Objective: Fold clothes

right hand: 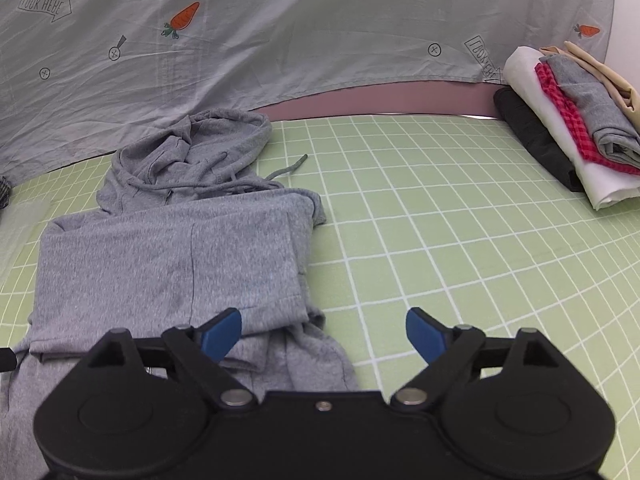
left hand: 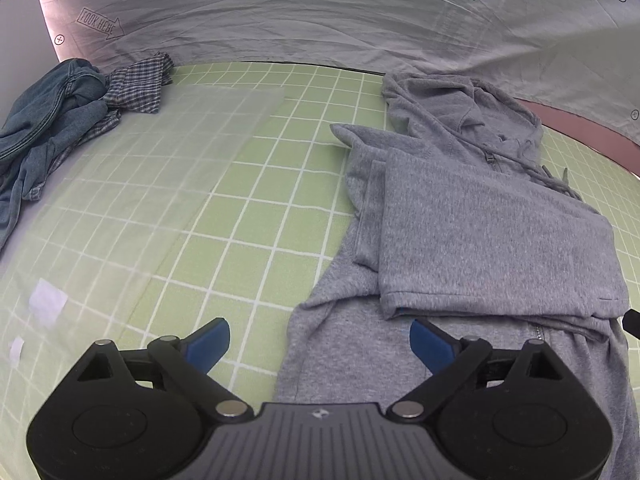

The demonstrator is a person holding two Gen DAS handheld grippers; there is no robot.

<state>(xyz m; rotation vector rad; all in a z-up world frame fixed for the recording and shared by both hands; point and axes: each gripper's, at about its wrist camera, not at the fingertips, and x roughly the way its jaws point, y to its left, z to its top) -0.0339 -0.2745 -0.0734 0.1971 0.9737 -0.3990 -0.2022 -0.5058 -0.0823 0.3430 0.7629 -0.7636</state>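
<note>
Grey hoodie [left hand: 480,220] lying partly folded on the green checked worktop [left hand: 248,208], hood toward the grey sheet [left hand: 280,12]. Left hand-held gripper [left hand: 320,344] and right hand-held gripper [right hand: 324,336] both spread wide, nothing clamped. Unfolded denim and plaid clothes [left hand: 60,120] far left; folded stack [right hand: 568,120] far right.

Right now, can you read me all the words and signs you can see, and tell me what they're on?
"LOOK HERE" inside an arrow, printed on the grey sheet hanging behind the table.
"LOOK HERE" in a second arrow, same sheet, by the folded pile; partly hidden.
Circled crosses and carrot pictures, same sheet; signs, not words.
Small logo on the left tongs' body: too small to read.
Grey hoodie: no words.
</note>
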